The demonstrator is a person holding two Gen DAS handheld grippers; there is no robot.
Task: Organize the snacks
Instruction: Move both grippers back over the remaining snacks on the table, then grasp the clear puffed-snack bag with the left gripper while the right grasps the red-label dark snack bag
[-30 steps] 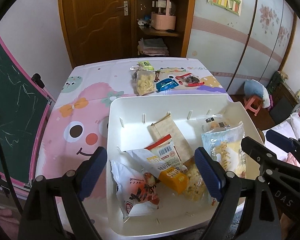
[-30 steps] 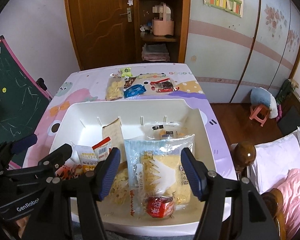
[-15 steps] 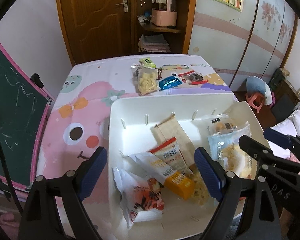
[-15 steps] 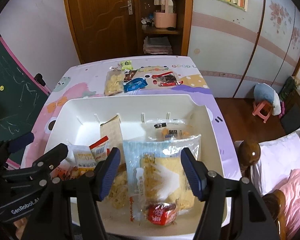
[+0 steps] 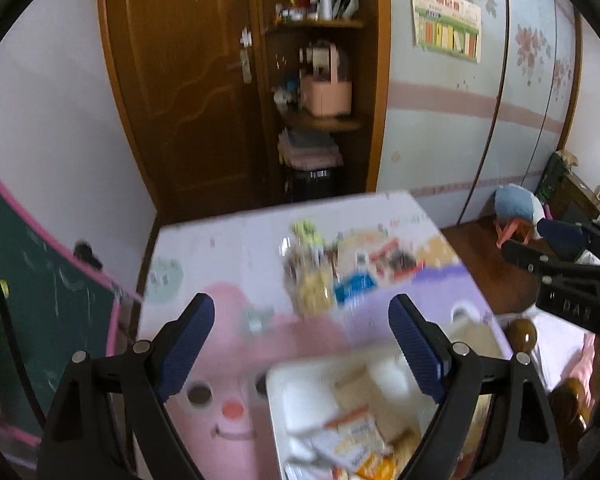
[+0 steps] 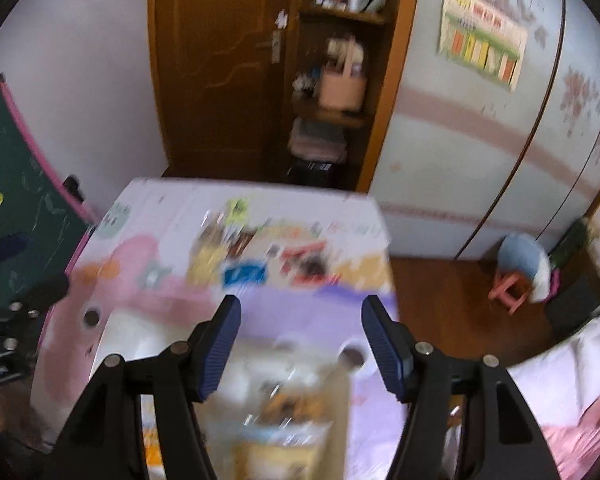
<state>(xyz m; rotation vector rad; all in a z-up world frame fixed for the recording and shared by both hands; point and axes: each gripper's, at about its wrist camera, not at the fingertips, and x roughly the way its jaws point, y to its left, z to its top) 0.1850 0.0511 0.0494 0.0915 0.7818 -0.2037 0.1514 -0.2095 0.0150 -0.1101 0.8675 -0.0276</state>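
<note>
1. Our left gripper (image 5: 301, 346) is spread wide with nothing between its blue pads (image 5: 188, 346); it hangs above the table (image 5: 236, 256).
2. Our right gripper (image 6: 300, 348) is also spread wide and holds nothing.
3. We see the white bin (image 5: 300, 396) low in the left view, on the pink cloth (image 5: 236, 360), with several snack packets (image 5: 356, 440) inside it.
4. More snacks (image 6: 256, 256) lie in a loose group near the far edge of the table, well apart from the bin.
5. Both views are blurred, so we cannot read the packets.
</note>
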